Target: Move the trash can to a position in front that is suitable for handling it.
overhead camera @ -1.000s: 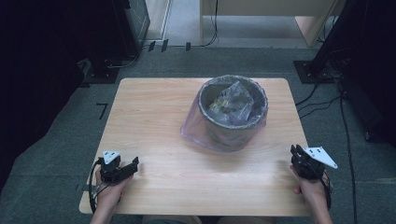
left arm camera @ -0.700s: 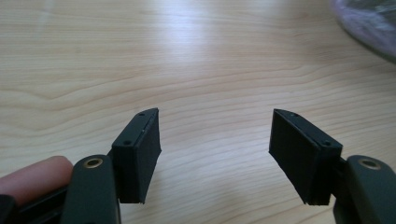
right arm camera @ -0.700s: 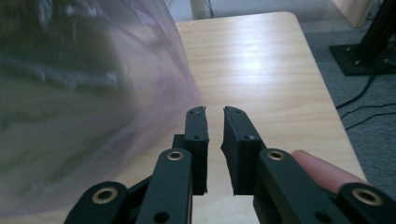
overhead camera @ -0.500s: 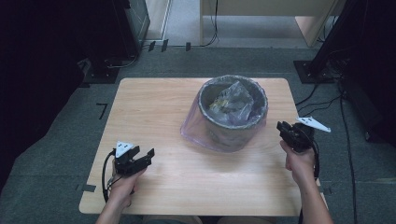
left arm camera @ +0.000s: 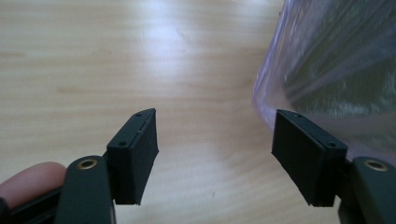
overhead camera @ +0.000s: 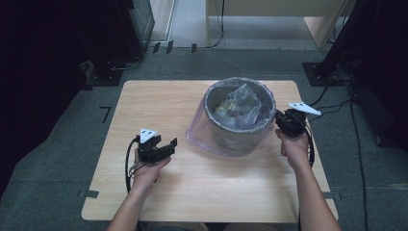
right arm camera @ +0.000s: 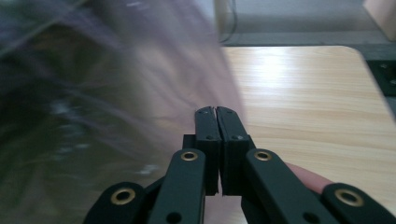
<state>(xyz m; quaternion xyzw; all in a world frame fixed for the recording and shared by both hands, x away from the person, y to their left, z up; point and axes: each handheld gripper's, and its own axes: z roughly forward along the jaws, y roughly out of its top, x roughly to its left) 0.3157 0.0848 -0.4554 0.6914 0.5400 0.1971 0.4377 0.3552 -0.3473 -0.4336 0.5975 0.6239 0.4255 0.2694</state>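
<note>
A grey bin (overhead camera: 239, 115) lined with a pale purple plastic bag (overhead camera: 199, 137) stands on the wooden table (overhead camera: 154, 106), with crumpled clear plastic inside. My left gripper (overhead camera: 168, 147) is held open just left of the bag's loose skirt, pointing at it. Between its spread jaws (left arm camera: 215, 135) lies bare table, and the bag (left arm camera: 327, 60) sits just beyond the right jaw. My right gripper (overhead camera: 280, 121) is at the bin's right side, close to the rim. Its jaws (right arm camera: 216, 112) have just closed and are pressed together, tips against the blurred bag (right arm camera: 140, 93). I see nothing between them.
The bin sits right of the table's middle, toward the back. Bare wood lies to the left and in front. Dark equipment and cables (overhead camera: 337, 96) surround the table on the grey carpet. A pale desk (overhead camera: 288, 14) stands behind. A taped mark (overhead camera: 106, 114) is on the floor at left.
Both hands have moved from the table's front corners toward the bin. The left went right and forward to the bag's skirt. The right went forward and inward to the bin's right side.
</note>
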